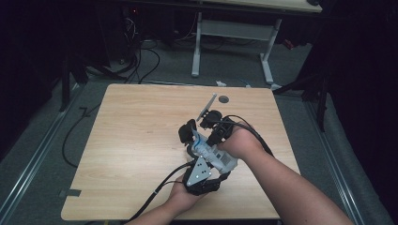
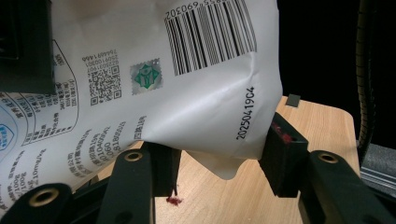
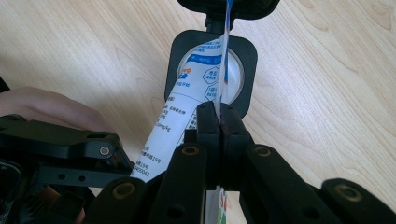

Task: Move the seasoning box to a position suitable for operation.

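A white printed tube (image 1: 217,158) with a barcode is held above the wooden table (image 1: 136,140) between both grippers. In the left gripper view the tube (image 2: 187,93) fills the upper frame, and my left gripper (image 2: 219,158) presses its jaws against the tube's crimped end from both sides. My right gripper (image 3: 220,116) is shut on the tube's (image 3: 175,126) thin flat edge. Below it, a black square case (image 3: 175,51) lies open on the table, its round inside reflecting the tube's print. In the high view the left gripper (image 1: 201,165) and right gripper (image 1: 213,135) meet at centre right, beside the case (image 1: 188,131).
A dark round mark (image 1: 223,99) sits near the table's far edge. A strip of grey tape (image 1: 70,192) sticks out at the front left corner. Cables (image 1: 155,192) trail off the front edge. A white-legged desk (image 1: 232,33) stands on the floor beyond.
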Motion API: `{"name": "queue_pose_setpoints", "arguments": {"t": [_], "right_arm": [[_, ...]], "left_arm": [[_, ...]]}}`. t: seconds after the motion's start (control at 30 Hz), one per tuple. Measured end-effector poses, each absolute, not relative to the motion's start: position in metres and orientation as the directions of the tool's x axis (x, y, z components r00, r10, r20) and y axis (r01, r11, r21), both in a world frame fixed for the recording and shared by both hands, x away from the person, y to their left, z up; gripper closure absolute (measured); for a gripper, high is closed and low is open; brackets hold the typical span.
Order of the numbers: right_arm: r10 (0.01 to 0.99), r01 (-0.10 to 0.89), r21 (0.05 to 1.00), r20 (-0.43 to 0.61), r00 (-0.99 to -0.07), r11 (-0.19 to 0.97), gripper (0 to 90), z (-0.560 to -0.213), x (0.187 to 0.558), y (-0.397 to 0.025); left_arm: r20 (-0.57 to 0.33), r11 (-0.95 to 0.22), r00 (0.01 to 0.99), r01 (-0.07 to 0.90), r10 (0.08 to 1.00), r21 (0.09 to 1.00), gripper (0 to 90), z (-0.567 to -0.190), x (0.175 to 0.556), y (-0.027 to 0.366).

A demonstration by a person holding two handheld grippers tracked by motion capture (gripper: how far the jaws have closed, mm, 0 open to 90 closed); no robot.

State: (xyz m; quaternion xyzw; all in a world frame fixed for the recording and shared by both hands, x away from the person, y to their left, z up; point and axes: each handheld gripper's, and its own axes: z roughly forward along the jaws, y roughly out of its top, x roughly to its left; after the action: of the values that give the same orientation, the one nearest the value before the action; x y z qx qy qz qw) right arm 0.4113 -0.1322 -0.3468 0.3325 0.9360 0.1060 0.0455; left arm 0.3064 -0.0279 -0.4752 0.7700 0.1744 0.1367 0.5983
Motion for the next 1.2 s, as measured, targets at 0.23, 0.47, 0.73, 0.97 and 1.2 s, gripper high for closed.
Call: {"name": "queue_pose_setpoints", "arguments": {"t": [0.23, 0.47, 0.73, 0.97, 1.2], "right_arm": [[0.637, 0.618, 0.229, -0.016, -0.770, 0.753, 89.2, -0.3469, 0.4116, -0.1318], [0.637, 0.618, 0.229, -0.016, -0.770, 0.752, 89.2, -0.3474, 0.4117, -0.1317], [0.636, 0.616, 0.227, -0.019, -0.772, 0.754, 89.2, -0.3468, 0.4119, -0.1325], [0.636, 0.616, 0.229, -0.018, -0.772, 0.754, 89.2, -0.3466, 0.4120, -0.1324], [0.636, 0.616, 0.232, -0.017, -0.771, 0.753, 89.2, -0.3460, 0.4119, -0.1335]], "left_arm": [[0.000, -0.220, 0.902, 0.105, 0.432, 0.970, 53.4, -0.4747, 0.3067, -0.0275], [0.001, -0.219, 0.902, 0.104, 0.432, 0.970, 53.4, -0.4743, 0.3066, -0.0273], [0.002, -0.218, 0.903, 0.102, 0.430, 0.971, 53.5, -0.4738, 0.3064, -0.0271], [0.001, -0.216, 0.903, 0.102, 0.430, 0.971, 53.6, -0.4735, 0.3066, -0.0268], [0.006, -0.222, 0.903, 0.099, 0.429, 0.970, 53.7, -0.4743, 0.3066, -0.0268]]}}
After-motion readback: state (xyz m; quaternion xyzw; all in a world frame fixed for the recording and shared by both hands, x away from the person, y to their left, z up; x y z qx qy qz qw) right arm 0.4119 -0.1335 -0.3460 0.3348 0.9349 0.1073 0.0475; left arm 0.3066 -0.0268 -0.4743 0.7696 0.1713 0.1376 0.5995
